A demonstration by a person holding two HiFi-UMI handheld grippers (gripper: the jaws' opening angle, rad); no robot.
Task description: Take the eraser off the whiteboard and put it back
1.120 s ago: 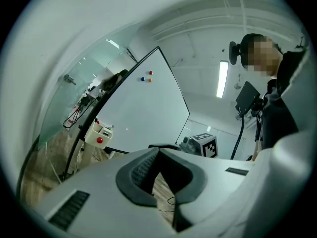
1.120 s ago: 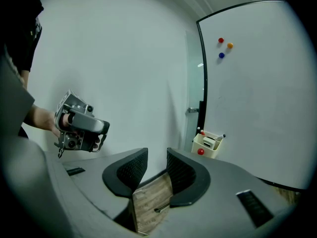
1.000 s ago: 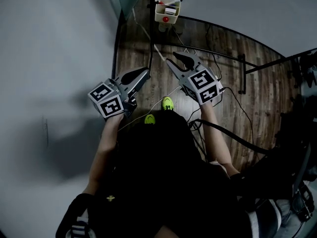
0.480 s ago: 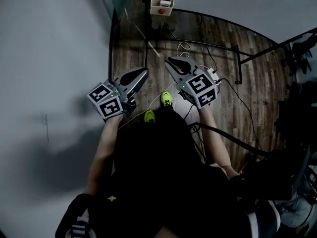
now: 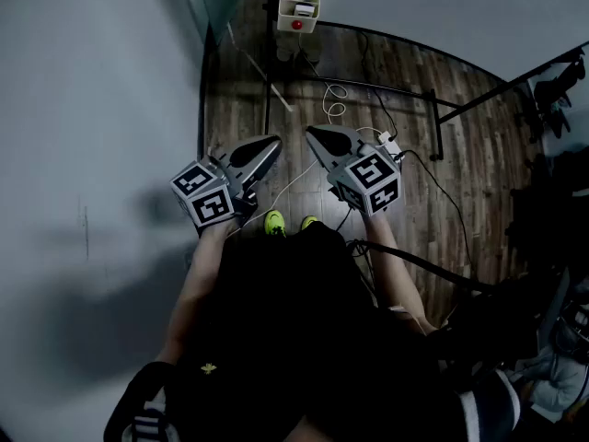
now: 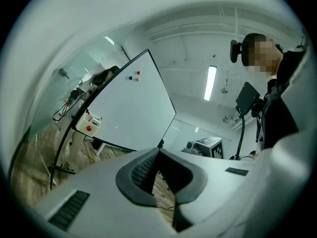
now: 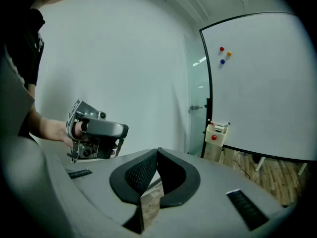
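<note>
The whiteboard (image 7: 262, 83) stands ahead on its wheeled frame. A cream holder box (image 5: 299, 9) with a red dot on its front hangs at the board's lower left corner; small items lie in it, and I cannot make out the eraser among them. My left gripper (image 5: 274, 141) and right gripper (image 5: 311, 132) hover side by side over the wood floor, well short of the board. Both are shut with nothing between their jaws. In the right gripper view, the box (image 7: 218, 132) is far beyond the closed tips.
Three small magnets (image 7: 224, 54) stick high on the board. White and black cables (image 5: 336, 95) trail across the floor by the board's stand legs (image 5: 433, 122). A grey wall (image 5: 92, 109) runs along the left, with a glass partition (image 7: 198, 98) beside the board. Dark equipment stands at the right.
The right gripper's jaws have closed from open. Both grippers drifted back from the board, and the holder box sits farther off at the top of the head view.
</note>
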